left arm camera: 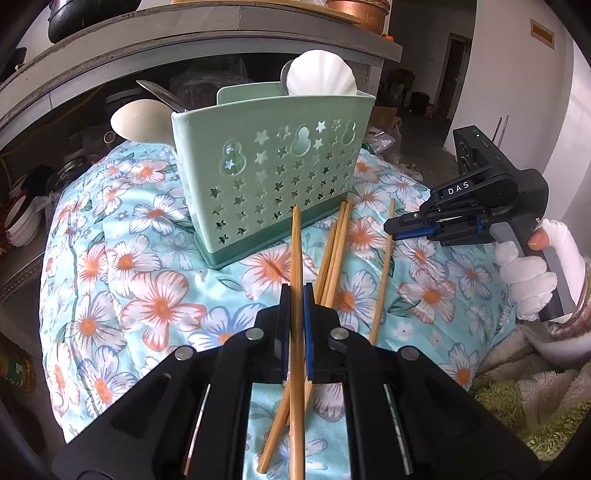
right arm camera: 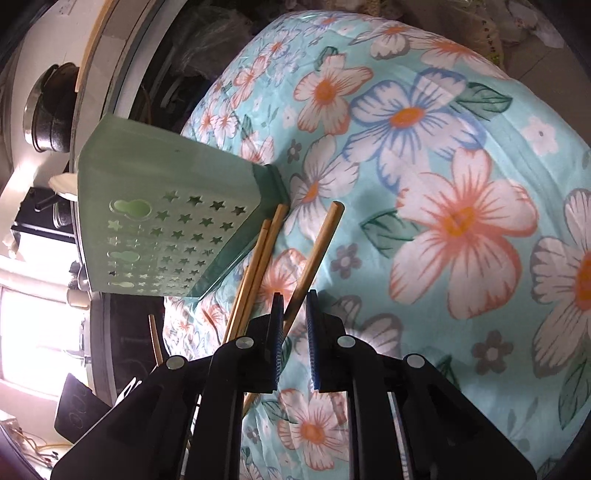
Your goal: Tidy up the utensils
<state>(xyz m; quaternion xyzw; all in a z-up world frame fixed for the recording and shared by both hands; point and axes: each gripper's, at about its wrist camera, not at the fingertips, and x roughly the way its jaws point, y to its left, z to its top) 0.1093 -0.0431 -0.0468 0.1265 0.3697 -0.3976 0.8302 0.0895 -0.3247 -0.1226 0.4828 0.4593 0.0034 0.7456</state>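
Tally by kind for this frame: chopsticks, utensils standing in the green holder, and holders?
chopsticks: 5 (held chopstick in the left gripper, a bunch that looks like 3, lone chopstick)
utensils in holder: 4 (shell spoon, cream spoon, metal handle, metal spoon)
green holder: 1
Total: 10

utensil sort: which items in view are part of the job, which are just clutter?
Job:
- green utensil caddy
- chopstick clamped in left hand-held gripper
- loose chopsticks
- right hand-held gripper

Clutter:
- floral quilt
- black pot
- copper bowl
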